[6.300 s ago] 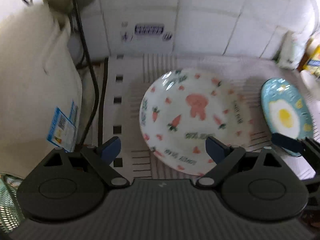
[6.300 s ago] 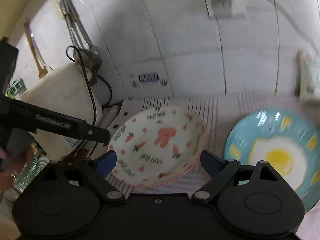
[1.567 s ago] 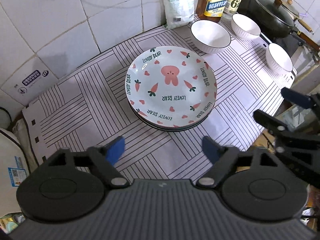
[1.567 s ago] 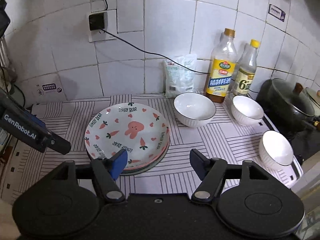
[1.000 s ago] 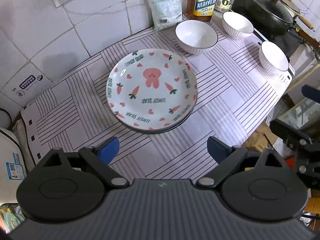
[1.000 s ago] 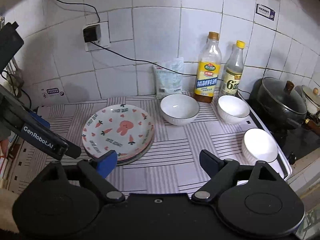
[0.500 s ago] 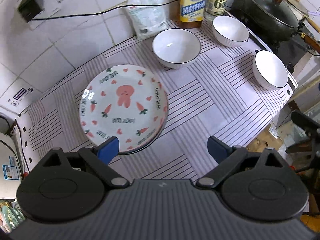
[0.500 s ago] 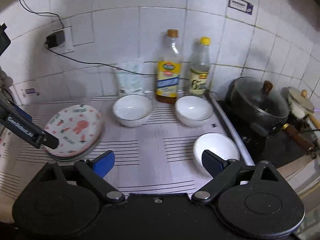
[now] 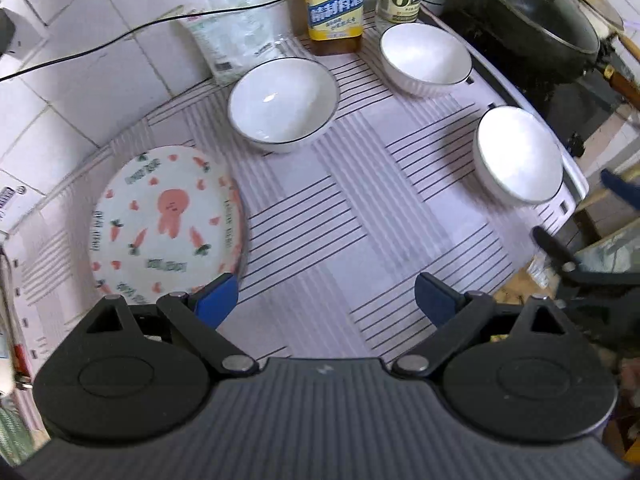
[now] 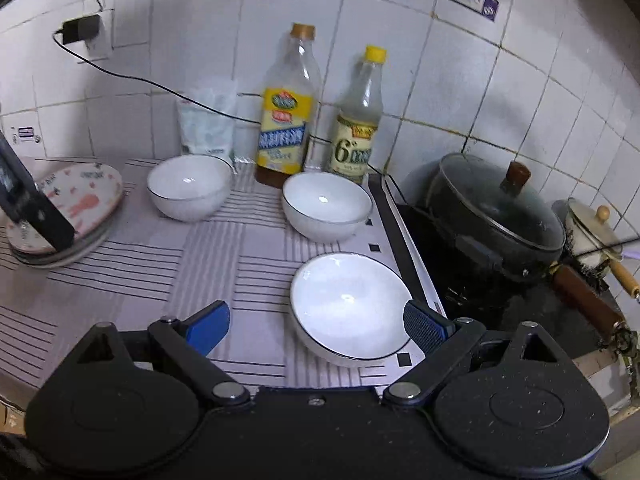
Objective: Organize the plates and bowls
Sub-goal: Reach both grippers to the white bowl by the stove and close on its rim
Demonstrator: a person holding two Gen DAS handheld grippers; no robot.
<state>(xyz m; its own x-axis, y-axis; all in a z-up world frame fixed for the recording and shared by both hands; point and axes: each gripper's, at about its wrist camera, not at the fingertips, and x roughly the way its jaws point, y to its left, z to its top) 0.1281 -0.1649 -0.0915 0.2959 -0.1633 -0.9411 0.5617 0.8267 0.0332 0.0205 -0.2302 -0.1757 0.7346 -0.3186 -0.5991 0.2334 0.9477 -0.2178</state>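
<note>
both grippers apart above the bench, nothing held

my right gripper (image 10: 316, 328) hangs spread and empty; the nearest bowl (image 10: 350, 306) sits just ahead, toward its right finger. at 12 o'clock stands a second bowl (image 10: 326, 206), at 11 o'clock a third bowl (image 10: 188, 186), with two bottles (image 10: 286, 120) against the tiled wall behind. the plate stack (image 10: 76, 208), rabbit plate on top, lies at 10 o'clock, partly behind my left tool. my left gripper (image 9: 326, 300) is also spread, holding nothing, over bare striped bench (image 9: 340, 248); the plates (image 9: 164, 224) are at its 10 o'clock, by the left finger.
</note>
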